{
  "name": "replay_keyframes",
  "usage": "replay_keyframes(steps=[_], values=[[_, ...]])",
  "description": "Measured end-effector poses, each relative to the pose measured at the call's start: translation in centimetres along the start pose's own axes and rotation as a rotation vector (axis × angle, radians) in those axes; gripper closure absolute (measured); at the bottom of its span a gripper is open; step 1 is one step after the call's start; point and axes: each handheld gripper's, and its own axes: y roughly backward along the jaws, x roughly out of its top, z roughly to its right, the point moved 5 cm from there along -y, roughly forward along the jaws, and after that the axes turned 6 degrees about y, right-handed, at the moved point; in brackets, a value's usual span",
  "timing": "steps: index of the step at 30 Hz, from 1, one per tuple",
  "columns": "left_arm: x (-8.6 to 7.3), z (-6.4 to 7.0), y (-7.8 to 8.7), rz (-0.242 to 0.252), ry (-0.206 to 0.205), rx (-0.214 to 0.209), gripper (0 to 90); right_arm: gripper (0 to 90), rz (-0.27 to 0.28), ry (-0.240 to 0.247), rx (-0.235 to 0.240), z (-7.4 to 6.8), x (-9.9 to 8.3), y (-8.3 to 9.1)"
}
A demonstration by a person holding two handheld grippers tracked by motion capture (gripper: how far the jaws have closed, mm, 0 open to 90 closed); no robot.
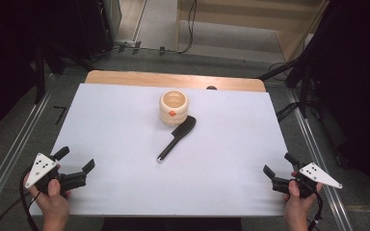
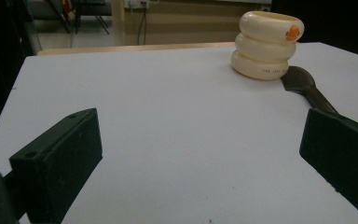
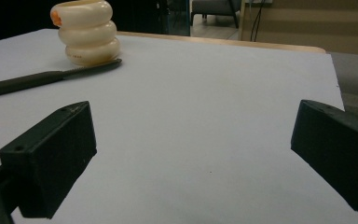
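Beside cup (image 1: 173, 107): spatula (image 1: 177, 138); both grippers (image 1: 76, 160) wide.

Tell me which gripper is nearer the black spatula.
Left, by a modest margin. The left gripper sits at the table's near left corner, the right gripper at the near right corner; the spatula lies mid-table beside the cream holder, handle pointing slightly leftward.

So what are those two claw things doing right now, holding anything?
Left gripper: open, fingers wide apart, holding nothing.
Right gripper: open, holding nothing.
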Motion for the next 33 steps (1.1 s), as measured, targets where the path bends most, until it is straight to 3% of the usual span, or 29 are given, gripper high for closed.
replay_keyframes(steps=[3,5,10,22,27,33], values=[[0.3,0.1,-0.1,0.004,0.010,-0.005,0.0,0.0,-0.005,0.015,0.000,-0.2,0.0,-0.1],[0.6,0.5,-0.3,-0.009,-0.005,-0.005,0.0,0.0,-0.006,0.031,0.008,-0.4,0.0,-0.2],[1.1,1.3,-0.6,-0.024,-0.013,-0.024,0.0,0.0,-0.006,0.035,0.010,-0.4,0.0,-0.2],[3.4,3.3,-1.0,-0.009,-0.037,-0.063,0.0,0.0,-0.004,0.035,0.012,-0.5,-0.1,-0.3],[4.1,4.5,-2.0,-0.038,-0.062,-0.107,0.0,0.0,-0.007,0.041,0.012,-0.6,-0.1,-0.3],[4.9,5.7,-3.5,-0.066,-0.085,-0.130,0.0,0.0,-0.006,0.042,0.018,-0.6,-0.1,-0.3]])
